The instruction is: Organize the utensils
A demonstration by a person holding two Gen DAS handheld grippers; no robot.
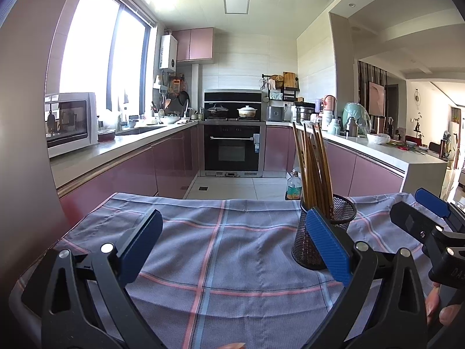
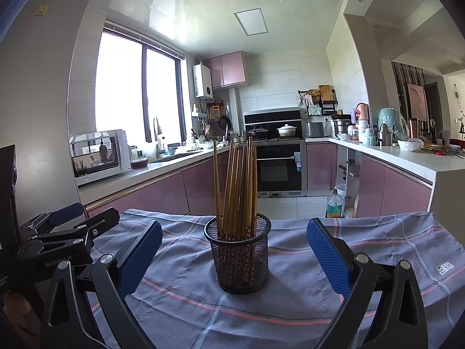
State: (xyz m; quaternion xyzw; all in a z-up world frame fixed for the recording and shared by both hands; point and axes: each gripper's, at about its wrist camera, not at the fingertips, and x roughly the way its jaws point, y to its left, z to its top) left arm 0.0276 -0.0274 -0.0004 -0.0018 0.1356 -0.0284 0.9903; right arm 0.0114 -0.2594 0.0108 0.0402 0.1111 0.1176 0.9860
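The chopsticks [image 2: 237,192] all stand gathered in the mesh cup [image 2: 238,258] on the cloth-covered tabletop [image 2: 377,238], so the sorting looks finished, with the left tool [image 1: 232,244] and right tool [image 2: 234,253] both spread wide and empty.

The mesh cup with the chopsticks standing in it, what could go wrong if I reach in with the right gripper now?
1. The chopsticks stand tall and splayed above the mesh cup; pulling one sideways could tip the cup.
2. The cup sits on a loose checked cloth; a snagged pad might drag cloth and cup.
3. The open left gripper hovers close to the open right gripper; they could collide.
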